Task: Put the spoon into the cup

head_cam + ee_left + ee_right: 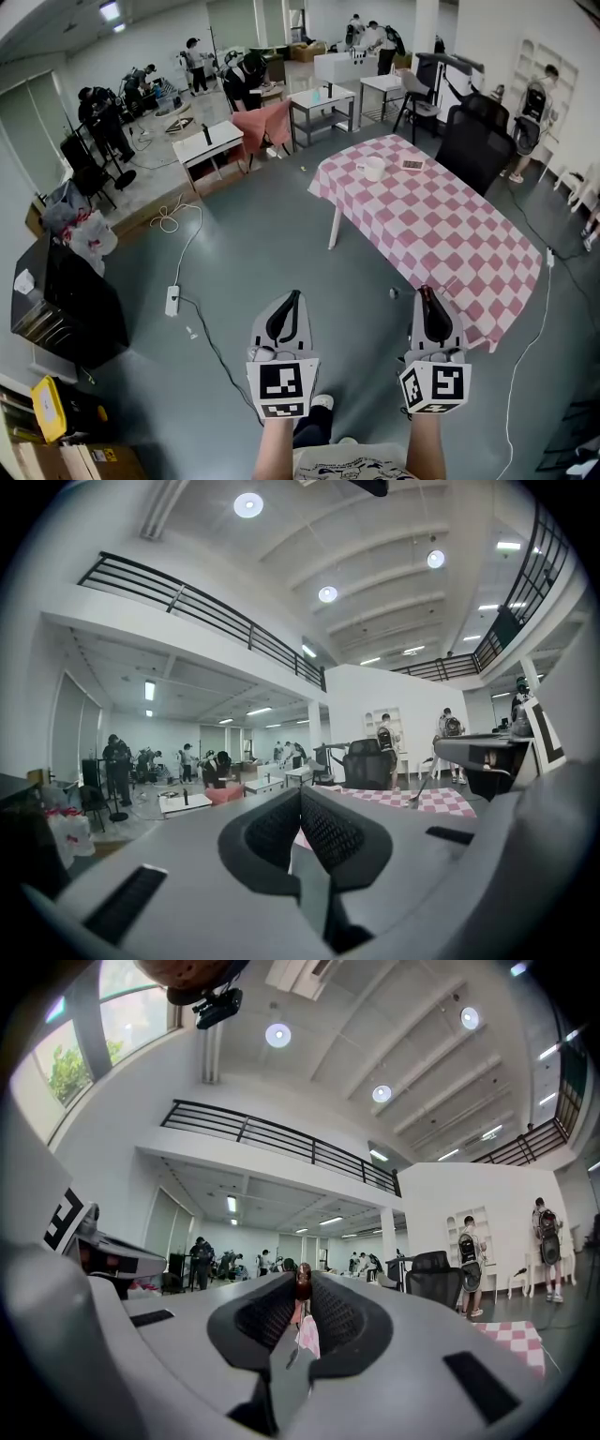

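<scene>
A white cup (372,169) stands near the far end of the table with the pink checked cloth (450,234). My right gripper (424,292) is shut on a thin spoon (396,293). The spoon's brown end (302,1282) is pinched between the jaw tips, and its stem sticks out to the left, level. That spoon (423,787) also shows in the left gripper view, in front of the table (445,802). My left gripper (296,295) is shut and holds nothing. Both grippers hang over the grey floor, short of the table's near corner and far from the cup.
A small dark flat object (412,164) lies beside the cup. A black office chair (476,141) stands behind the table. On the floor at the left lie a power strip (172,300) and its cables. A black cabinet (56,300) stands far left. Several people and small tables fill the back.
</scene>
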Demonstrator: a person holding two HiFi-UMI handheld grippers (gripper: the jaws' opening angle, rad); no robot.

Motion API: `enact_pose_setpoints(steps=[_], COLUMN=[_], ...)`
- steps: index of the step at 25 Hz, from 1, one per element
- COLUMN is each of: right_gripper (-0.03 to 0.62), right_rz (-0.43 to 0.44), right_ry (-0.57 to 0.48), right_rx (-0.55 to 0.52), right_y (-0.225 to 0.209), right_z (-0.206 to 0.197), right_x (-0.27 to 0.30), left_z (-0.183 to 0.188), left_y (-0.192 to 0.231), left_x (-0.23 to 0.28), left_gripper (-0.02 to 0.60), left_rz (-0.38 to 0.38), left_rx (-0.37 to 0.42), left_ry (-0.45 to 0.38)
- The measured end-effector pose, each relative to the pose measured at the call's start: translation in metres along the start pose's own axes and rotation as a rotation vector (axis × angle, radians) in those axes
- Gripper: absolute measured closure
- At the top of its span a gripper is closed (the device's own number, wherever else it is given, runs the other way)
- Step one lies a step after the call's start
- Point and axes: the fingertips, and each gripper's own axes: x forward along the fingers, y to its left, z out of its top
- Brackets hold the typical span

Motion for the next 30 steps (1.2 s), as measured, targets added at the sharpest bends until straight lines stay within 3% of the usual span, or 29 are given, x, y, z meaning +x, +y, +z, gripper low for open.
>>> enact_pose_setpoints(steps=[11,24,30], right_gripper=[0.534,0.534,0.534], right_rz=[-0.055,-0.078,-0.063], right_ry=[-0.018,0.016,0.014], right_rx=[0.014,0.008,0.012], right_y=[0.013,-0.007,-0.03], right_z=[-0.002,-0.023,-0.032], right_x=[0.079,0.145,0.201], left_z=[0.013,-0.002,-0.002], left_y=[0.046,0.062,0.072], left_x=[0.079,0.153,0.206], left_gripper=[0.568,0.568,0.568], left_rz=[-0.059,-0.082,-0.048], left_rx=[0.015,0.013,0.009], left_ry=[-0.059,0.01,0.017])
